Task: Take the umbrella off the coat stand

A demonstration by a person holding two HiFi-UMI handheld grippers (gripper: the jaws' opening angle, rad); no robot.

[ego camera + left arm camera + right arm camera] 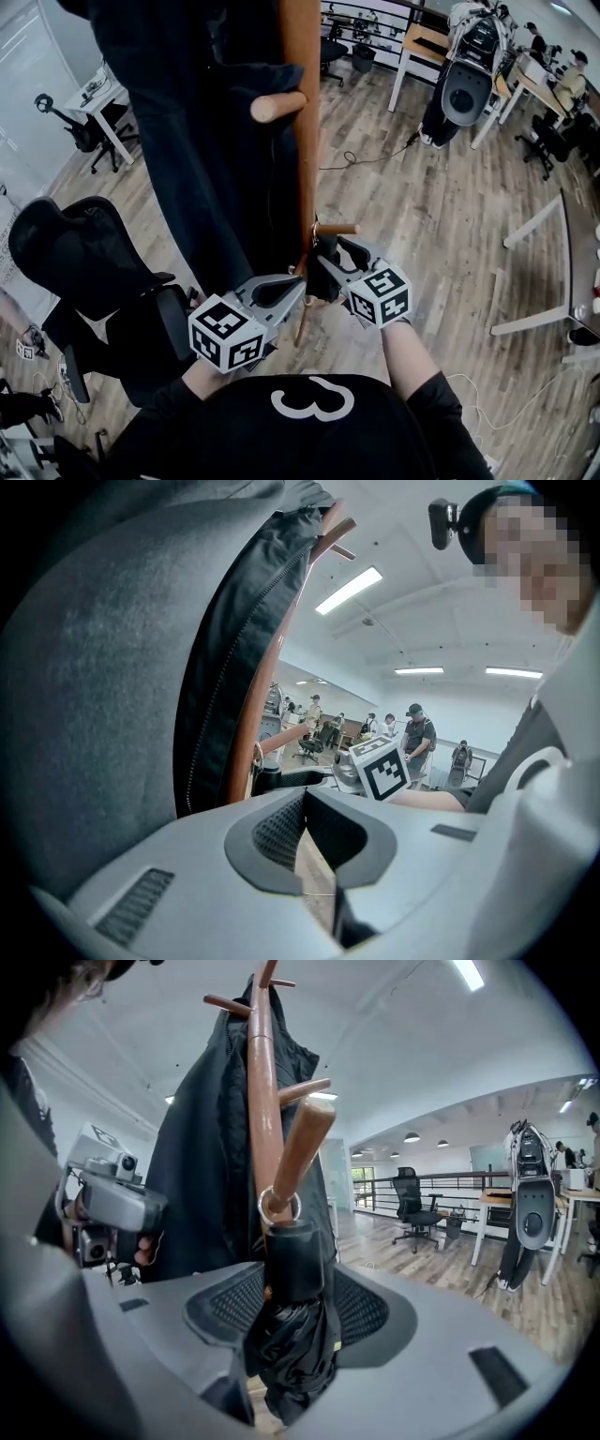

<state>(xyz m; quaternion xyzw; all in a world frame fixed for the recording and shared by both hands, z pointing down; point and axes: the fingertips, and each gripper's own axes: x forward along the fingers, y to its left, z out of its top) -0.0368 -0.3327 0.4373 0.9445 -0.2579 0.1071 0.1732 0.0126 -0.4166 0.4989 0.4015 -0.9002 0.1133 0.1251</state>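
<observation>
A folded black umbrella (291,1335) hangs by a metal ring (278,1206) from a low wooden peg (302,1147) of the coat stand (262,1101). My right gripper (295,1302) is open with the umbrella between its jaws; the pads stand off its handle. In the head view the right gripper (328,258) reaches around the umbrella (323,274) under the peg (339,228), close to the stand's pole (305,141). The left gripper (295,286) is just left of the pole. In its own view the left gripper (305,799) is shut and holds nothing.
A long dark coat (206,141) hangs on the stand, left of the pole. A black office chair (84,253) stands at the left. Desks, a cable (366,159) on the wood floor and a grey machine (464,84) are farther back; a white table leg (534,225) is at the right.
</observation>
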